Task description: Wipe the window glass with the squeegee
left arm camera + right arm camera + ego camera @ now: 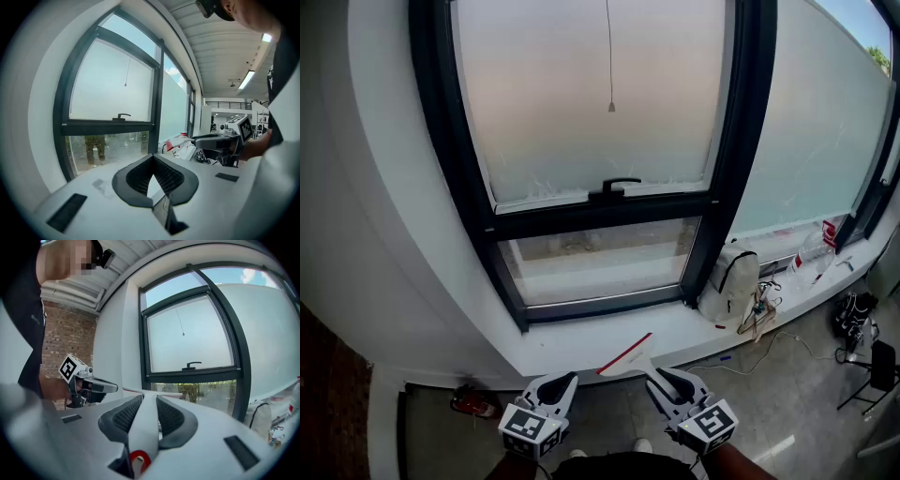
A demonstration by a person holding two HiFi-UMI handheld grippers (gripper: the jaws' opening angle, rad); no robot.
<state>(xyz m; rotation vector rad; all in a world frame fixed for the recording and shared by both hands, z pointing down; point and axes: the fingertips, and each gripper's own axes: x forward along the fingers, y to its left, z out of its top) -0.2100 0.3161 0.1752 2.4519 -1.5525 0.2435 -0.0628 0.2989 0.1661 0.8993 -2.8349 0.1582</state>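
Note:
A white squeegee (626, 356) with a red-edged blade pokes out toward the white sill (572, 342). My right gripper (655, 374) is shut on its handle. In the right gripper view the white handle (143, 427) runs between the jaws of the right gripper (149, 399), its red hanging hole near the camera. My left gripper (566, 379) hangs beside it at the left, shut and holding nothing; in the left gripper view the pads of the left gripper (153, 158) meet at the tips. The window glass (591, 94) in its black frame rises ahead, apart from the blade.
A black window handle (614, 188) sits on the crossbar above a smaller lower pane (600, 258). A pull cord (610, 56) hangs before the glass. On the sill at the right are a white backpack (729, 281), cables (759, 317) and a bottle (811, 255). A red object (473, 403) lies on the floor.

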